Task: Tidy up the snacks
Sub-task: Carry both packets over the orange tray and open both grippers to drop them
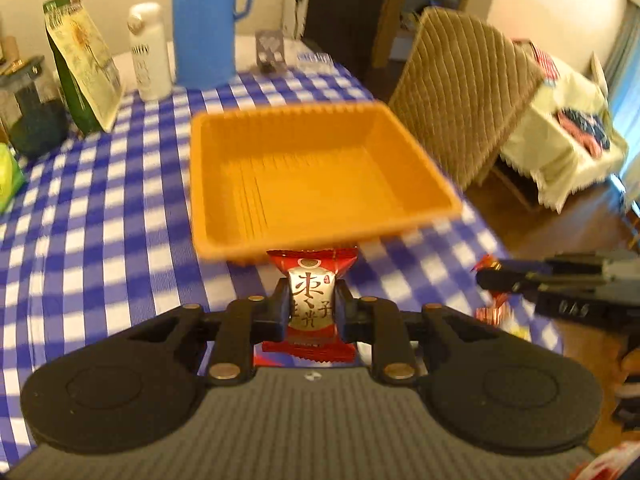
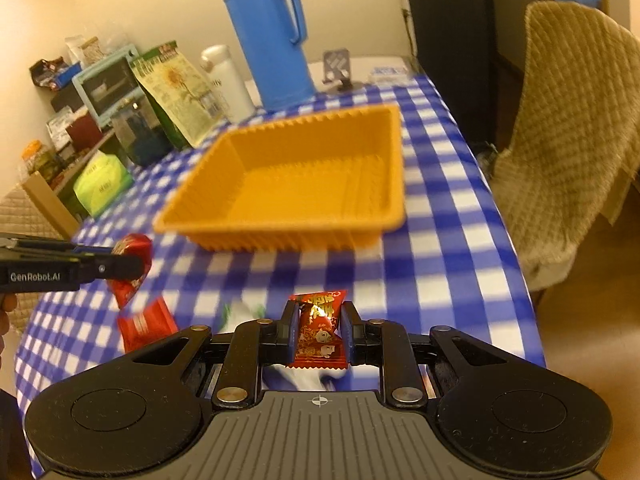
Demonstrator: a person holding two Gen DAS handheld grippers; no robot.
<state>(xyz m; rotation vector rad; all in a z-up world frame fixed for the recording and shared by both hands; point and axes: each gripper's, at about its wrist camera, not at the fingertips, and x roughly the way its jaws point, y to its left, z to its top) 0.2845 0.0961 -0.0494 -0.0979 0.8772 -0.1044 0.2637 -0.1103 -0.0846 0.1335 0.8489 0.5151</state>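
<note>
An empty orange plastic tray (image 1: 316, 178) sits on the blue-and-white checked tablecloth (image 1: 100, 240); it also shows in the right wrist view (image 2: 296, 188). My left gripper (image 1: 311, 312) is shut on a red snack packet with a silver label (image 1: 311, 300), held just short of the tray's near rim. My right gripper (image 2: 319, 330) is shut on a red candy packet with gold print (image 2: 320, 328), held above the cloth in front of the tray. The left gripper with its packet shows at the left of the right wrist view (image 2: 128, 266).
More red packets (image 2: 146, 324) and a white-green wrapper (image 2: 244, 312) lie on the cloth near me. A blue thermos (image 2: 268, 36), white bottle (image 2: 228, 80), green seed bag (image 2: 176, 92) and jar (image 2: 136, 136) stand behind the tray. A quilted chair (image 2: 568, 136) stands at the right.
</note>
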